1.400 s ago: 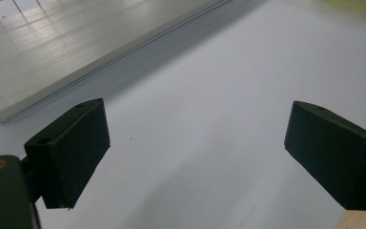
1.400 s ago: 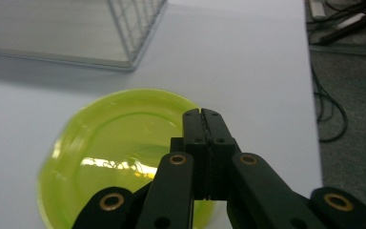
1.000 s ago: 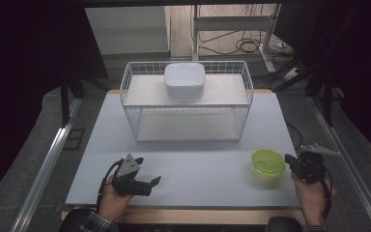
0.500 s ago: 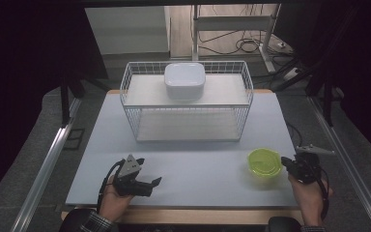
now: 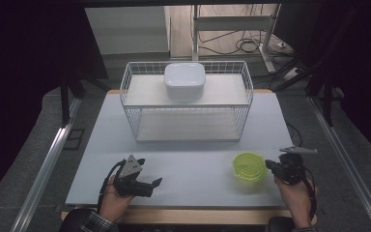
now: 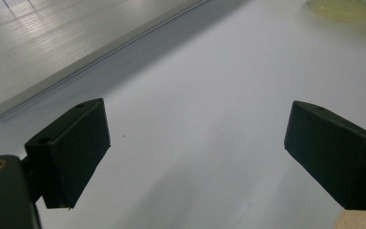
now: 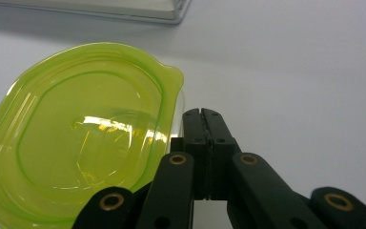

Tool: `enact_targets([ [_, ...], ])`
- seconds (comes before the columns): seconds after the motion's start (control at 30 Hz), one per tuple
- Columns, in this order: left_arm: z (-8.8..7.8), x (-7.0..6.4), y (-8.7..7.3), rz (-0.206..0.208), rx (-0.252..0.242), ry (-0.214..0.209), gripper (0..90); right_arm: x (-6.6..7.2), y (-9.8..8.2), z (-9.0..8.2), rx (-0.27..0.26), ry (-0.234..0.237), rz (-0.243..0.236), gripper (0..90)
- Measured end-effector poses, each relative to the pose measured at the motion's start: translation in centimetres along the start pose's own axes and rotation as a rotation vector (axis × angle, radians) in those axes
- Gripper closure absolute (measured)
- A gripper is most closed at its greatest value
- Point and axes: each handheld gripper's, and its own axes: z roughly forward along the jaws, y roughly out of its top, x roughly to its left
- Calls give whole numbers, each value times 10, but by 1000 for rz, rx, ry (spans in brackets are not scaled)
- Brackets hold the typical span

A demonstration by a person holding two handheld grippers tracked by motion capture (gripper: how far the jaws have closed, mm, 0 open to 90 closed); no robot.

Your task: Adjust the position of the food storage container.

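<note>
**Desk:** Moved since the last second?

**Operator:** Rightward hand, yes. My right gripper (image 5: 269,166) has slid in across the tabletop (image 5: 193,159) toward the green lidded container (image 5: 249,166), and the container sits slightly further left than it did, as though nudged. My left gripper (image 5: 150,182) has kept its place near the front edge.

**Desk:** Jaws?

**Operator:** Right pair pressed together with nothing between them, tips beside the lid's small pull tab (image 7: 171,76), on the container's right-hand side. Left pair spread wide over bare tabletop, holding nothing.

**Desk:** Why closed there?

**Operator:** My reading: shut jaws make a blunt point for pushing, or for getting under that tab. I can't tell whether they touch the rim.

**Desk:** Where is the container against everything else?

**Operator:** Front right of the tabletop, well apart from the white wire rack (image 5: 187,104) at the back. A white square container (image 5: 184,79) rests on the rack's upper shelf; the lower shelf is open, likely the reason for keeping the front area free.

**Desk:** Any brand, label, lettering?

**Operator:** None readable. The translucent lid carries only moulded ridges.
</note>
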Motion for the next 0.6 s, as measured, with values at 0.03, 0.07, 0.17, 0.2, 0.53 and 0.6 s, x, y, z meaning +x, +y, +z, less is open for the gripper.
enact_targets([
  [0.03,0,0,0,0,0,0,76,0,0,0,0,0,0,894],
  [0.07,0,0,0,0,0,0,76,1,0,0,1,6,-2,895],
  [0.17,1,0,0,2,3,-2,76,8,-1,1,17,47,-9,894],
  [0.2,1,-1,0,3,3,-3,76,8,-1,0,17,46,-11,893],
  [0.53,3,-2,0,10,13,-6,76,4,-15,-8,45,77,23,892],
  [0.6,3,-3,0,12,14,-5,76,6,-16,-7,57,86,24,891],
])
